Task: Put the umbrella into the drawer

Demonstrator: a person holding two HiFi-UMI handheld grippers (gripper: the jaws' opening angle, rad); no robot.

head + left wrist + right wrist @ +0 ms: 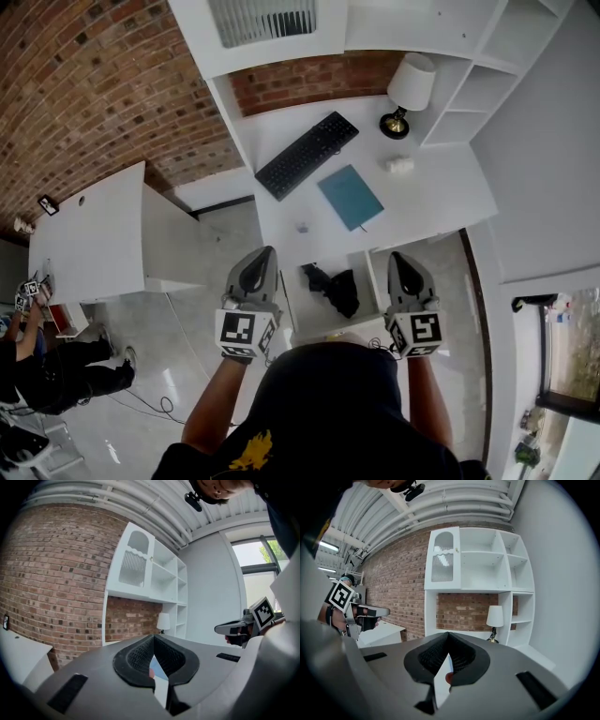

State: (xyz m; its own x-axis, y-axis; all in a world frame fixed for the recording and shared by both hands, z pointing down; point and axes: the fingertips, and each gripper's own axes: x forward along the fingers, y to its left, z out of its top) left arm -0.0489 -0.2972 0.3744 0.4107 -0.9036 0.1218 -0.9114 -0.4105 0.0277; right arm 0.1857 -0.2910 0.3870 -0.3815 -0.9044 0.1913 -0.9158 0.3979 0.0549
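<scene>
In the head view a black folded umbrella (336, 290) lies inside the open white drawer (292, 302) below the desk's front edge. My left gripper (265, 253) hangs raised to the left of the drawer, and my right gripper (397, 257) is raised to its right. Both point towards the desk with jaws together and nothing between them. In the left gripper view the left gripper (154, 637) faces the brick wall, and the right gripper (233, 629) shows at that view's right. In the right gripper view the right gripper (447, 634) is shut, pointing at the shelves.
On the white desk (431, 197) lie a black keyboard (307, 154), a blue notebook (350, 197), a lamp (409, 92) and a small white object (398, 165). A white side table (89, 234) stands left, with a person (52, 370) beside it. Shelves (487, 564) rise above the desk.
</scene>
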